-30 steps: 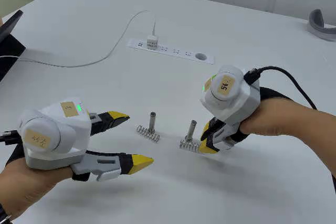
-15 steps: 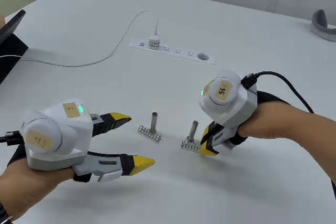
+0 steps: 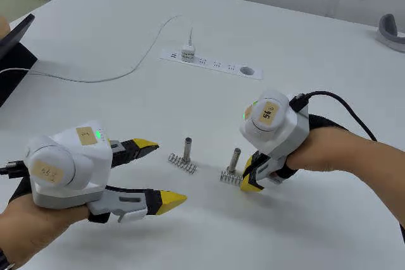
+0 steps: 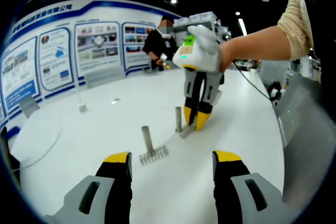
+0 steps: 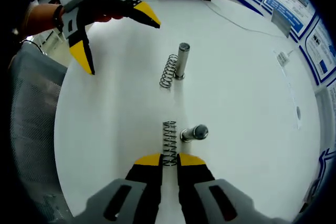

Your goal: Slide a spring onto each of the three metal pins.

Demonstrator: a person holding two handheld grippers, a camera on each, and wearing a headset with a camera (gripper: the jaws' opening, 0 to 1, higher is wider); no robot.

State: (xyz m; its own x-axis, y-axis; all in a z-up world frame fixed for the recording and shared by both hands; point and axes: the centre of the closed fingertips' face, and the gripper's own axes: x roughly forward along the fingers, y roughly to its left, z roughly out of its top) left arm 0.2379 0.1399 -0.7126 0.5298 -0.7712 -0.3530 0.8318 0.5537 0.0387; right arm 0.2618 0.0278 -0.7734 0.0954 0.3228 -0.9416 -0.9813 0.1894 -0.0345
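Two pins stand upright on the white table [image 3: 95, 36], low in the centre of the head view: the left pin [image 3: 188, 148] and, a little lower to its right, the right pin [image 3: 235, 159]. Two springs lie flat on the table, and neither is on a pin. The first spring [image 3: 182, 163] lies at the foot of the left pin, just below it in the frame. The second spring [image 3: 230, 177] lies at the foot of the right pin.

The right gripper [image 3: 248, 184], centre right, points down at the table. Its jaws are pressed together on the near end of the second spring. In the right gripper view that spring runs straight up from the yellow tips at bottom centre, with the right pin just to its right.

The left gripper [image 3: 168, 173], lower left, has its jaws spread wide and holds nothing. Its tips point right toward the first spring, apart from it. In the left gripper view both pins and both springs sit in the centre, above the gap between the tips.

One power strip [image 3: 212, 64] lies upper centre, with one plug [image 3: 188, 52] in it and one cable [image 3: 114, 79] running left.
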